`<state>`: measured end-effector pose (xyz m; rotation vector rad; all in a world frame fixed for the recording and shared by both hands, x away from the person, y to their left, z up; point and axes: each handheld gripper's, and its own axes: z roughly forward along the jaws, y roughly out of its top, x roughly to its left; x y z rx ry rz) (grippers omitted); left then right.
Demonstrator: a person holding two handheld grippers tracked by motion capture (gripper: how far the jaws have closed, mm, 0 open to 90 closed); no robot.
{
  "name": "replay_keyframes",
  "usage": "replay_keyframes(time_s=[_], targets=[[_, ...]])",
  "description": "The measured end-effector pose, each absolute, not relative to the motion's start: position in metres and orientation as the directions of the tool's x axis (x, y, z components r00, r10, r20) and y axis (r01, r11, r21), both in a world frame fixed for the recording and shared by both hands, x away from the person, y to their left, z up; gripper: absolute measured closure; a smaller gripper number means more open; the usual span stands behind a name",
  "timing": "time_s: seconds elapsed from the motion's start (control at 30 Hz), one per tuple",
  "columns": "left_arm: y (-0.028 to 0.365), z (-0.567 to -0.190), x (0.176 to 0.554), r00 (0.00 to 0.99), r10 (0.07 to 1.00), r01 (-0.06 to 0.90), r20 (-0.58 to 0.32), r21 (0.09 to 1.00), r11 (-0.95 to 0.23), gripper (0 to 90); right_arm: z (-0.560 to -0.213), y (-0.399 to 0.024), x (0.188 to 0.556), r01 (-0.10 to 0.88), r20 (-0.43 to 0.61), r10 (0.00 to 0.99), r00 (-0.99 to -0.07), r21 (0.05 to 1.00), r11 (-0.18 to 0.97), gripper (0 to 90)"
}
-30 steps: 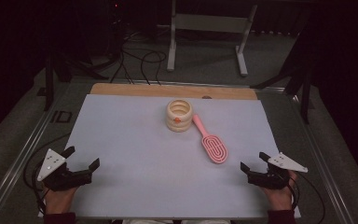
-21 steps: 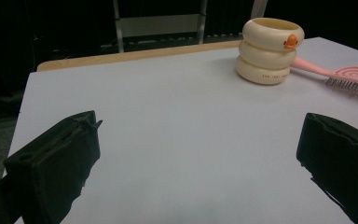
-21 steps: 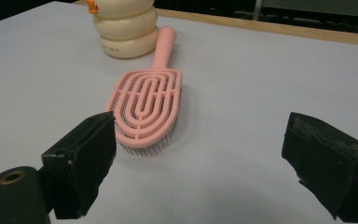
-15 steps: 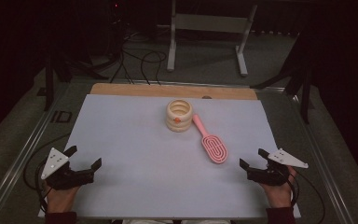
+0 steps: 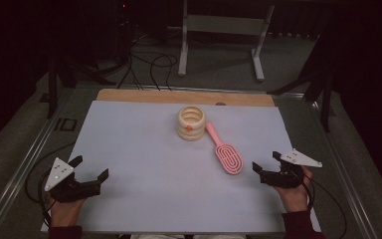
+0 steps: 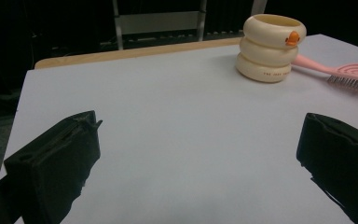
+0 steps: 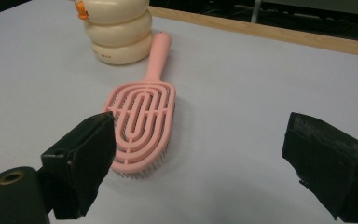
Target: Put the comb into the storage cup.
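Observation:
A cream ribbed cup [image 5: 191, 123] with a small orange mark stands upright at the far middle of the white table sheet [image 5: 144, 149]. A pink hairbrush [image 5: 225, 152] lies bristles down beside it, its handle touching the cup's base. My left gripper [image 5: 90, 167] rests open near the front left, with bare sheet between its jaws. My right gripper [image 5: 266, 161] is open at the front right, just right of the brush head. In the left gripper view the cup [image 6: 270, 46] and brush [image 6: 349, 74] are far off to the right. The right gripper view has the brush [image 7: 142, 121] close ahead, left of centre.
A wooden strip [image 5: 184, 96] borders the sheet's far edge. Beyond the table stand a metal frame [image 5: 221, 30] and floor cables [image 5: 144, 64]. Metal rails [image 5: 25, 164] run along both table sides.
My right gripper has edged slightly forward and left, nearer the brush head. The left gripper, the cup and the brush have stayed in place.

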<state>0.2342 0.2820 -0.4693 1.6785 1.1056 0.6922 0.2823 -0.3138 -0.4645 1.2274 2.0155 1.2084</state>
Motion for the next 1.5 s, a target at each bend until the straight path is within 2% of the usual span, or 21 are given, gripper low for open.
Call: replay_keyframes(time_s=[0.87, 1.0, 1.1, 1.13, 1.17, 1.23, 1.3, 1.33, 1.43, 1.5], targets=[[0.281, -0.470, 0.234, 0.429, 0.902, 0.350, -0.050, 0.929, -0.115, 0.0, -0.464, -0.301, 0.321, 0.500, 0.018, 0.881, -0.473, 0.829, 0.252, 16.0], [0.281, -0.470, 0.234, 0.430, 0.902, 0.350, -0.050, 0.929, -0.115, 0.0, -0.465, -0.299, 0.326, 0.510, 0.002, 0.887, -0.461, 0.819, 0.263, 20.0], [0.281, -0.470, 0.234, 0.431, 0.901, 0.351, -0.048, 0.929, -0.119, 0.0, -0.468, -0.297, 0.332, 0.528, -0.008, 0.893, -0.450, 0.804, 0.273, 29.0], [0.281, -0.470, 0.234, 0.431, 0.901, 0.350, -0.048, 0.929, -0.118, 0.0, -0.470, -0.295, 0.334, 0.530, -0.013, 0.893, -0.450, 0.801, 0.278, 34.5], [0.281, -0.470, 0.234, 0.431, 0.901, 0.350, -0.048, 0.929, -0.118, 0.0, -0.470, -0.295, 0.334, 0.530, -0.013, 0.893, -0.450, 0.801, 0.278, 34.5], [0.280, -0.470, 0.234, 0.430, 0.901, 0.350, -0.048, 0.929, -0.117, 0.0, -0.471, -0.294, 0.337, 0.534, -0.022, 0.889, -0.457, 0.792, 0.294, 41.5], [0.280, -0.470, 0.234, 0.431, 0.901, 0.349, -0.049, 0.930, -0.116, 0.0, -0.474, -0.292, 0.339, 0.540, -0.037, 0.888, -0.458, 0.782, 0.311, 52.3], [0.280, -0.470, 0.234, 0.431, 0.901, 0.350, -0.048, 0.929, -0.118, 0.0, -0.474, -0.292, 0.339, 0.540, -0.037, 0.888, -0.458, 0.782, 0.311, 52.3], [0.280, -0.471, 0.234, 0.431, 0.901, 0.350, -0.047, 0.929, -0.118, 0.0, -0.478, -0.289, 0.342, 0.547, -0.045, 0.883, -0.468, 0.769, 0.329, 64.5], [0.280, -0.470, 0.234, 0.432, 0.901, 0.349, -0.047, 0.930, -0.118, 0.0, -0.479, -0.288, 0.342, 0.552, -0.040, 0.881, -0.472, 0.765, 0.331, 67.3]])
